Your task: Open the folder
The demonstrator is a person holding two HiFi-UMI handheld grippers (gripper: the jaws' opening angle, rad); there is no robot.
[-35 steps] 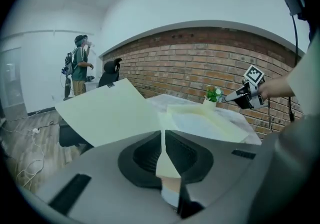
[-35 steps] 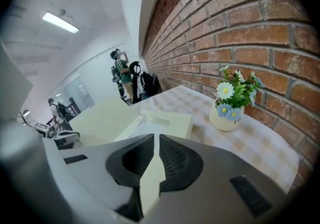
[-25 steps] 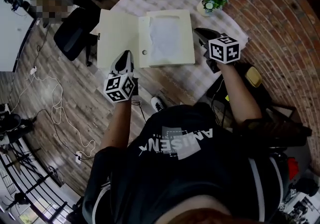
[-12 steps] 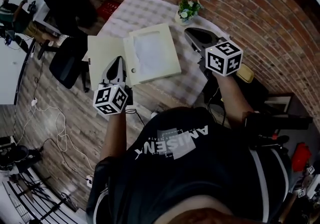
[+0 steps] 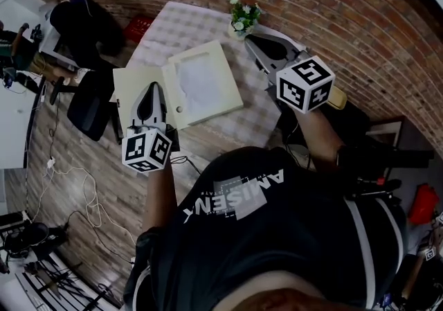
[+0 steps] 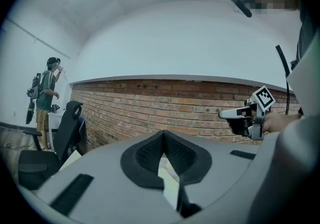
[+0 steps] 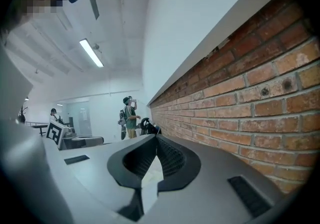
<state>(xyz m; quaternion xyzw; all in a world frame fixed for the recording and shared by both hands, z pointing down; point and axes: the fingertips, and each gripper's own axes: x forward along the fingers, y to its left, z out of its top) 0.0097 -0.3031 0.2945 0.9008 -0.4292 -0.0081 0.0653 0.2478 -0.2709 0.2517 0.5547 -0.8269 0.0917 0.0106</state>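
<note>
Overhead, the head view shows the folder point(image 5: 223, 98) lying open on the checkered desk point(image 5: 183, 22), its flap spread to the left and a white sheet point(image 5: 199, 80) on the right half. A flower pot point(image 5: 241, 20) stands beyond it by the brick wall point(image 5: 332, 5). The left tool point(image 5: 152, 89) shows over the flap and the right tool point(image 5: 255, 41) over the desk's far right side. Only the gripper views show the jaws. The left tool point(image 6: 162, 134) is closed tip to tip on nothing, with the other tool and a distant person point(image 6: 47, 93) ahead. The right tool point(image 7: 156, 136) is likewise closed and empty, its jaws having just come together. Against a second ago, the folder stays open and unmoved, while both tools have lifted off the desk to point level.
</note>
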